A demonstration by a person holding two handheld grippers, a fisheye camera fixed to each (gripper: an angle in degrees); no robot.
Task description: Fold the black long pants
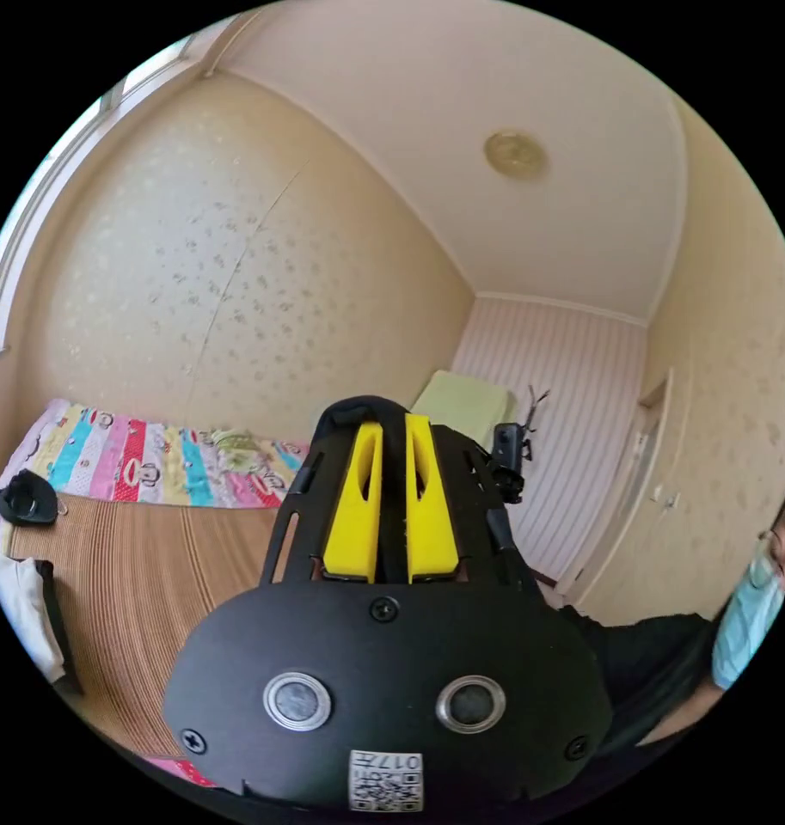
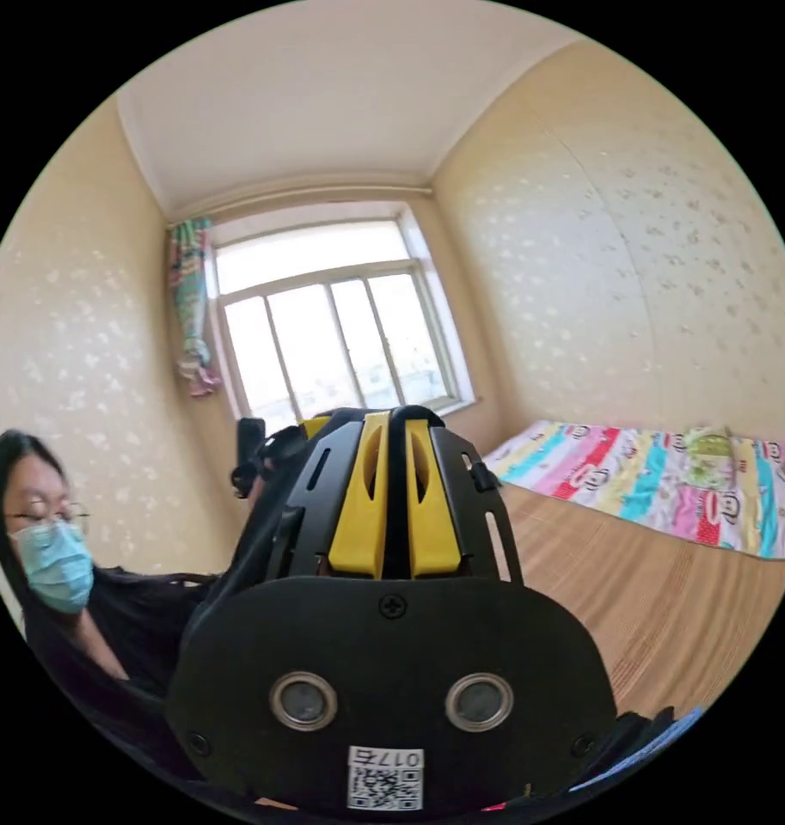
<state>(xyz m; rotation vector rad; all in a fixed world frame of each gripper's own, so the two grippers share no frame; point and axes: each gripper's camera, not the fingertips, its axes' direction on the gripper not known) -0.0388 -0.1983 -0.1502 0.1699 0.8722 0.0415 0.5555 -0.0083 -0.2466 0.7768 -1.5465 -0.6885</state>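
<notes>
Left gripper [image 1: 395,430]: the black two-jaw tool with yellow jaws is raised toward the ceiling; the jaws are brought nearly together, and a strip of black cloth is seen pinched between them and looped over their tips.
Right gripper [image 2: 395,425]: the matching black and yellow tool is likewise lifted; its jaws are narrowed on a black band of cloth that is seen arching over the tips.
Black long pants [image 1: 390,447]: a fold of the dark fabric is gripped in each tool; more dark cloth [image 2: 641,730] is seen below the right tool's housing, though whether it belongs to the garment cannot be told.
Woven straw bed mat [image 1: 143,567]: it is spread over the bed, tan and ribbed.
Striped cartoon-print sheet [image 1: 151,464]: it is laid along the mat's far edge, against the wall.
Small black object [image 1: 27,500]: it is rested at the mat's far left corner.
Person [image 2: 52,550]: a masked wearer of dark clothes is seen beside the right tool.
Window [image 2: 332,335]: it is set in the end wall.
</notes>
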